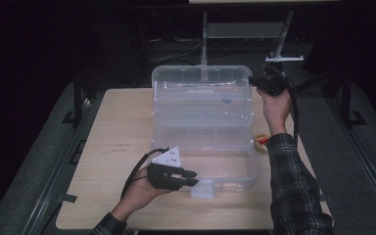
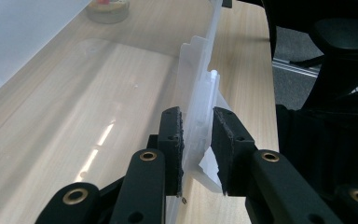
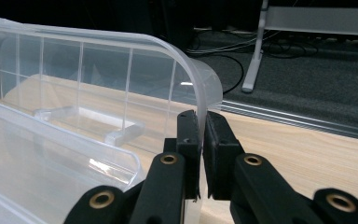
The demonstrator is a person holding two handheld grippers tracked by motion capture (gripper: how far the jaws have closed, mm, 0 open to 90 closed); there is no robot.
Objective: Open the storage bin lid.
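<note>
I am pinching the lid (image 3: 135, 88) of the clear plastic organizer box (image 1: 203, 142) at its right edge with the right gripper (image 3: 201, 154) | left gripper (image 2: 196, 149) clamping the front latch (image 2: 200, 116), steadying the base mid-table | advice: I should be swinging the lid slowly, keeping the base pinned.

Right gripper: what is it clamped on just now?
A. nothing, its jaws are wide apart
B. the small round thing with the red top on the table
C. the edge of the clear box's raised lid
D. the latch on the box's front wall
C: the right gripper has its jaws pressed on the curved edge of the raised lid.
</note>
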